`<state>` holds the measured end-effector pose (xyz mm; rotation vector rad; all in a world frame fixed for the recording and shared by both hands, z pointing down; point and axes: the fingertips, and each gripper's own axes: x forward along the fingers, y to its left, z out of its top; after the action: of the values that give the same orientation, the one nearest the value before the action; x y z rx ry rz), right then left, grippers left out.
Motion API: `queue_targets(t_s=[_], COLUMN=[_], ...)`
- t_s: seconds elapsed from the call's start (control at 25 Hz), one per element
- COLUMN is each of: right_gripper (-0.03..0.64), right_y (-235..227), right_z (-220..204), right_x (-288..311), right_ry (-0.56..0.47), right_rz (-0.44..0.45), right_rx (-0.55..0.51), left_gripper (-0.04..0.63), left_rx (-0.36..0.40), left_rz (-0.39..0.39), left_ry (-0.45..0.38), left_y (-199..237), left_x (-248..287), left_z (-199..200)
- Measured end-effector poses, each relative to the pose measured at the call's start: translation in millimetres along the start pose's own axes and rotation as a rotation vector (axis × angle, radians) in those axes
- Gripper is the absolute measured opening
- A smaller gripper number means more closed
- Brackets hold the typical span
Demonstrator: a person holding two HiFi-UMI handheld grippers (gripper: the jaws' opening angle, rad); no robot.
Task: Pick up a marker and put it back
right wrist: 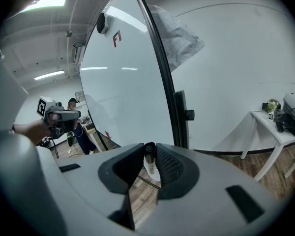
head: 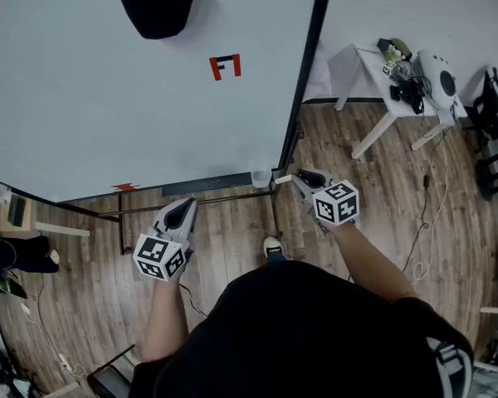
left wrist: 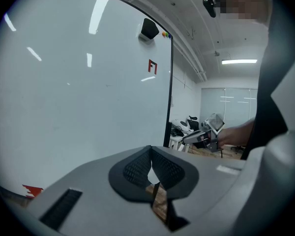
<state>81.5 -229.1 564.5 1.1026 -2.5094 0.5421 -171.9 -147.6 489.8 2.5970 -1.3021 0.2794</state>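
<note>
head view: the person stands at a smooth, pale whiteboard [head: 108,106] in a dark frame, above a wood-plank floor [head: 232,239]. the right gripper [head: 294,177] holds a short, pale marker [head: 282,178] out toward the board's lower rim. the marker is just beside a small translucent cup [head: 261,178] there; i cannot tell whether the two touch. the left gripper [head: 187,202] hangs lower and to the left, near nothing. a rounded black block [head: 155,2] and a red mark [head: 225,66] sit high on the board.

left gripper view: its dark, ribbed fingers [left wrist: 133,170] meet at the tips with nothing between them.

right gripper view: the fingers [right wrist: 171,167] are closed on the marker. it is a slim cylinder, with a glossy dark end facing the camera and a whitish barrel running away. it looks like hard, smooth plastic against the dimpled, rubbery pads.

the pick-up looks done, so the step in hand is the return. if the cup is the marker's home, the next move calls for lining the barrel up over its mouth. the marker should then go down before the grip is let go, since so light a cup could tip.
</note>
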Motion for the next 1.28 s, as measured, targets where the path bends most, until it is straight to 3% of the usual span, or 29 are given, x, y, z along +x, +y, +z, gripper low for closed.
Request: queue_targets(t_s=[0.68,1.28], right_gripper=[0.069,0.069], right_y=[-4.6,-14.4], right_z=[6.0,-16.5], right_x=[38.7,85.4], right_ry=[0.037,0.101], right_rz=[0.048,0.095], right_rx=[-0.039,-0.041], left_gripper=[0.013,0.013], left_rx=[-0.029,-0.059], left_rz=[0.036,0.058], left_ry=[0.015,0.039], left_y=[17.9,37.6], left_x=[7.7,26.8], left_z=[-6.9,-14.6])
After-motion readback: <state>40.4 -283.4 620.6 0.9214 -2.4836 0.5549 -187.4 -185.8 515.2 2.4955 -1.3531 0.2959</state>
